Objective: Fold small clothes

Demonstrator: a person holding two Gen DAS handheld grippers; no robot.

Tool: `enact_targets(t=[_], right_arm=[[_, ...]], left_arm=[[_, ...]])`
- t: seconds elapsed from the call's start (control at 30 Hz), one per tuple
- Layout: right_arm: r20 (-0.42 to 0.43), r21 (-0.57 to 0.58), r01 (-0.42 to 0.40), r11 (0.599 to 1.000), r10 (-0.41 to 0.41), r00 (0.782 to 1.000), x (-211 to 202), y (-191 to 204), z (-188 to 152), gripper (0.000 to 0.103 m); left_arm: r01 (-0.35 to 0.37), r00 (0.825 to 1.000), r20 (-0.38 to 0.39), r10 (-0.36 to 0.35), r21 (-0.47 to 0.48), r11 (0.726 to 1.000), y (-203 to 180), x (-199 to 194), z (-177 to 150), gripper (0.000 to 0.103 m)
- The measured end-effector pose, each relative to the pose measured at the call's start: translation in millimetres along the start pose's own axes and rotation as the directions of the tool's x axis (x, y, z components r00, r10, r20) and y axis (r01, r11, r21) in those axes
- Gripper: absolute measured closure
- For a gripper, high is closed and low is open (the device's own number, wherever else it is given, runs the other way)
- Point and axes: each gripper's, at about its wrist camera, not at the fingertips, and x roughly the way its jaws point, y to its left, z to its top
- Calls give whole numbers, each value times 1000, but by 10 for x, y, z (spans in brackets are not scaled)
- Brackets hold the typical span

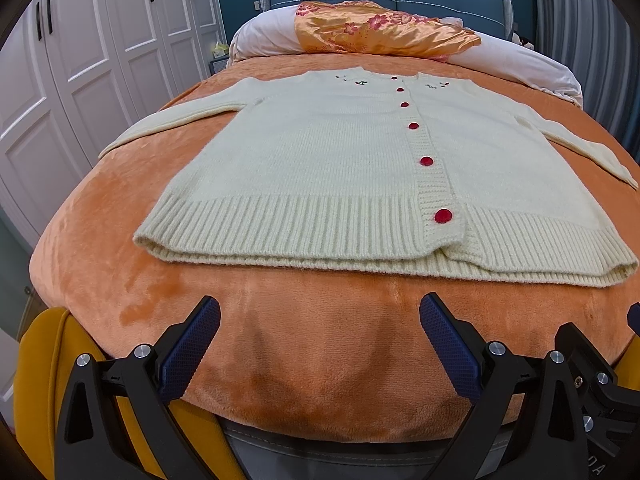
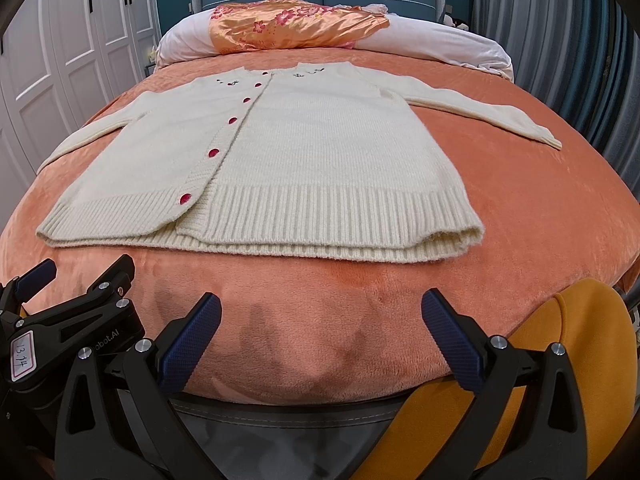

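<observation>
A cream knit cardigan (image 1: 320,160) with red buttons lies flat, front up, on the orange bed cover, both sleeves spread out to the sides. It also shows in the right wrist view (image 2: 312,152). My left gripper (image 1: 320,312) is open and empty, hovering over the foot of the bed just short of the cardigan's ribbed hem. My right gripper (image 2: 322,308) is open and empty too, beside the left one, which shows in the right wrist view's lower left corner (image 2: 80,280). Both are apart from the cardigan.
The orange plush cover (image 1: 320,360) spans the bed. A white duvet roll (image 1: 264,38) and orange floral satin cloth (image 1: 380,28) lie at the blue headboard. White wardrobe doors (image 1: 80,60) stand left. A yellow chair (image 2: 568,360) sits at the bed's foot.
</observation>
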Motion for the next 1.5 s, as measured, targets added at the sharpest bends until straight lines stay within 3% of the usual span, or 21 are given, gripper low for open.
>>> enact_targets(t=[0.27,0.4,0.57,0.7,0.8,0.93,1.13,1.27,1.33,1.37,1.43,1.5], right_arm=[[-1,15,-52,999,52,999,-3,-6,-12,5],[-10,56,-85,995,85,996,59,-185,118,5],[28,108,-52,993,49,998,245,-775,536,5],[11,232,20,973,-24,1000,653,-1580,1010,5],[-4,369,73,926,-77,997,1007,-2326,1375,5],[-3,542,139,829,-164,987,1407,-3299,1770,6],[-92,684,216,697,-212,973,1950,-4212,2010,34],[-123,727,241,643,-223,967,2147,-4353,2071,52],[-105,705,244,666,-242,965,2201,-4268,2266,70],[-87,673,228,703,-231,969,2206,-4166,2402,95],[17,618,141,774,-192,981,2118,-3859,2726,96],[136,538,7,843,-95,986,1960,-3432,3037,97]], left_arm=[[-11,999,-32,10,-11,1000,69,53,6,5],[20,997,-70,-24,-56,998,226,99,114,5],[-3,999,-42,1,-60,998,368,101,362,5],[-8,1000,-13,8,-39,999,396,157,669,5],[-1,1000,-19,0,-43,999,402,280,917,5],[-8,1000,-5,7,-71,997,399,465,1161,5],[-23,999,-25,20,-118,993,400,827,1471,5],[-41,998,-44,36,-138,990,417,1025,1600,5],[-53,998,-45,48,-136,989,428,1112,1659,5],[-56,998,-43,51,-135,989,432,1136,1679,5],[-61,998,-31,57,-140,988,459,1177,1755,5],[-62,998,-18,60,-148,987,486,1188,1804,5]])
